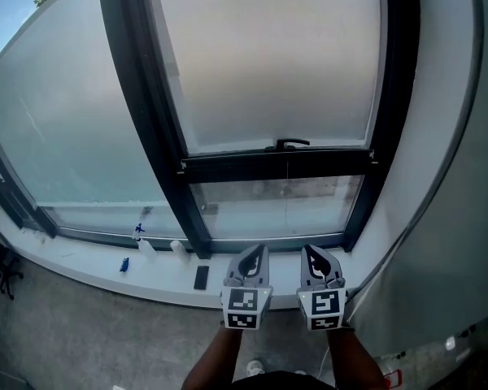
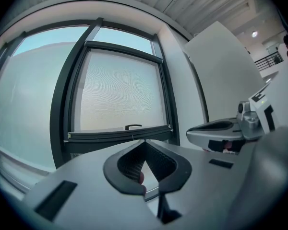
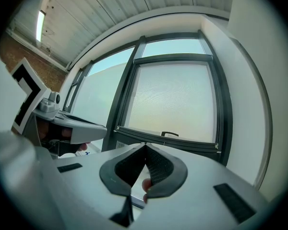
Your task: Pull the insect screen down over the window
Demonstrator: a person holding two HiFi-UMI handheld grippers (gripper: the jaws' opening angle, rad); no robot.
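Head view: both claws pressed together, empty.
I see the left claw (image 1: 258, 254) and right claw (image 1: 312, 254) side by side; the insect screen (image 1: 268, 63) hangs at 12 o'clock, its handle (image 1: 292, 144) well apart from them.

The insect screen (image 1: 268, 55) is fine, matt mesh inside the smooth, dark window frame (image 1: 146, 128). Below the frame, the sill (image 1: 81, 264) looks white and smooth, the floor (image 1: 81, 335) grey and rough.
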